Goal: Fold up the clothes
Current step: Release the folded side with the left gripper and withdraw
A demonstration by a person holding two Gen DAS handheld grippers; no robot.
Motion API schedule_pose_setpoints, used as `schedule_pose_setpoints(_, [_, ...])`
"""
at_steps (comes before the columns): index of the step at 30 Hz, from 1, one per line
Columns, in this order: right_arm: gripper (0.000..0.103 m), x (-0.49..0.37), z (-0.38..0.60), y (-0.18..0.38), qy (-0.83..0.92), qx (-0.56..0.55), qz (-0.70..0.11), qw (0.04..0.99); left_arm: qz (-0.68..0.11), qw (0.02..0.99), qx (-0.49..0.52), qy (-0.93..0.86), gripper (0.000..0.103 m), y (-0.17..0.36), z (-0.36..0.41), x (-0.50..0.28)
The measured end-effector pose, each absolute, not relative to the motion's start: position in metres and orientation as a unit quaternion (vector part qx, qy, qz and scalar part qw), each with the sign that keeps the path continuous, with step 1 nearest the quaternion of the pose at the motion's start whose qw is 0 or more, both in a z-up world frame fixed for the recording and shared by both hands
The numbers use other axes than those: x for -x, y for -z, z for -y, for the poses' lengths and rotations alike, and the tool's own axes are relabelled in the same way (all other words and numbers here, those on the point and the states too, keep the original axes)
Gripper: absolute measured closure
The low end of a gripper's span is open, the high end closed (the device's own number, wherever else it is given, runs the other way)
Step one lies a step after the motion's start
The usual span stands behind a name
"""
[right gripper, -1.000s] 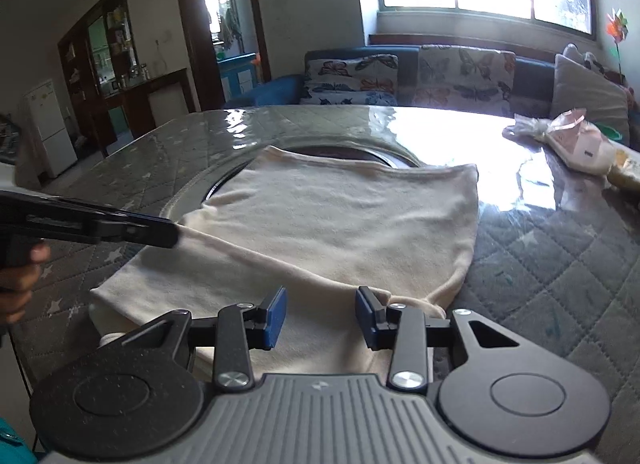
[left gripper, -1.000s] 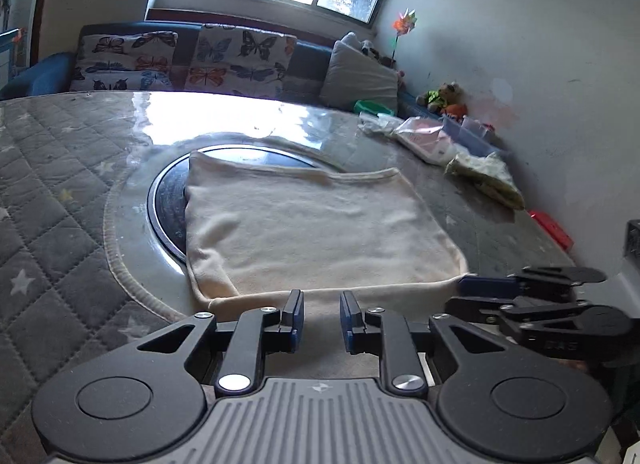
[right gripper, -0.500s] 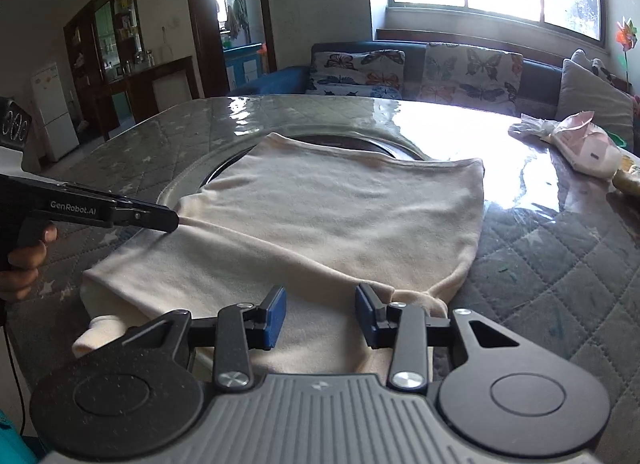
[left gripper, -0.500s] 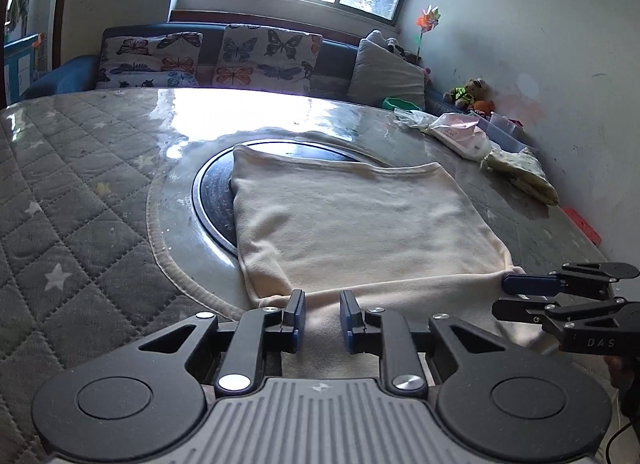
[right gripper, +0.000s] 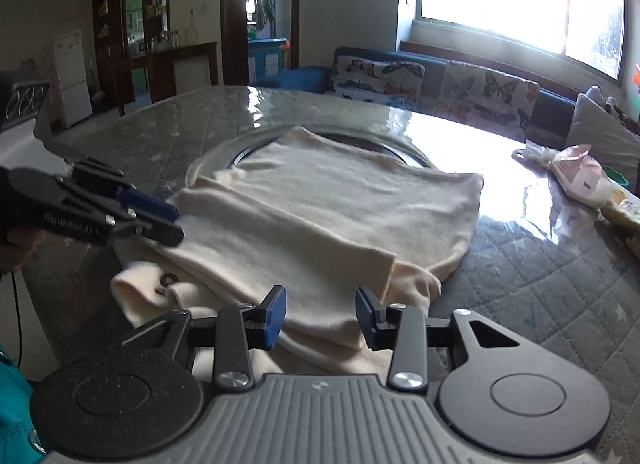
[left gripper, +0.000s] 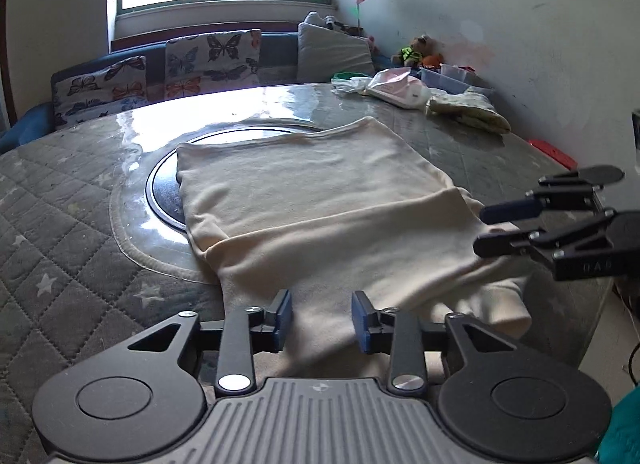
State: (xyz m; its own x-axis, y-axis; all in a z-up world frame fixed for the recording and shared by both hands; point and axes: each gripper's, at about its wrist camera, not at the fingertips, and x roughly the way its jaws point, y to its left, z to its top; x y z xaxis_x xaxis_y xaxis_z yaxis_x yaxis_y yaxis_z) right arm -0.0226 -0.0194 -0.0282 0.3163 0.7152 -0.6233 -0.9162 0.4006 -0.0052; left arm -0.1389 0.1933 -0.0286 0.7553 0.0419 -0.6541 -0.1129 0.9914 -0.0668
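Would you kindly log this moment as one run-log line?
task: fold clothes | left gripper: open, empty | right gripper: open, empty | cream garment: near edge folded over, flat on round table

a plain cream knitted garment (left gripper: 320, 199) is lying on a grey quilted star-patterned table cover (left gripper: 60, 232); at twelve o'clock, white butterfly-print cushions (left gripper: 212, 59) are showing orange and black wings. black grippers are wearing blue pads (left gripper: 285, 314).
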Motion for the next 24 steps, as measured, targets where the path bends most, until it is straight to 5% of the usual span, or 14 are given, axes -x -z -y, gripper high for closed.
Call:
schedule_pose_setpoints(7, [0.063,0.028,0.02,0.036,-0.519,0.2,-0.279,0.783,-0.341,0.94,0.0,-0.004,0.061,0.021,-0.189,0.162])
schedule_pose_setpoints(13, [0.05,0.037,0.036,0.021,-0.523,0.217,-0.261,0.782,-0.341,0.936,-0.076,0.044,0.055,0.02,-0.175,0.185])
schedule_pose_setpoints(17, [0.032,0.042,0.043,0.018,-0.526,0.232,-0.252,0.779,-0.346,0.93,-0.115,0.058,0.055,0.028,-0.163,0.187])
schedule_pose_setpoints(24, [0.026,0.05,0.05,0.022,-0.529,0.272,-0.241,0.767,-0.329,0.923,-0.184,0.077,0.056,0.042,-0.145,0.181])
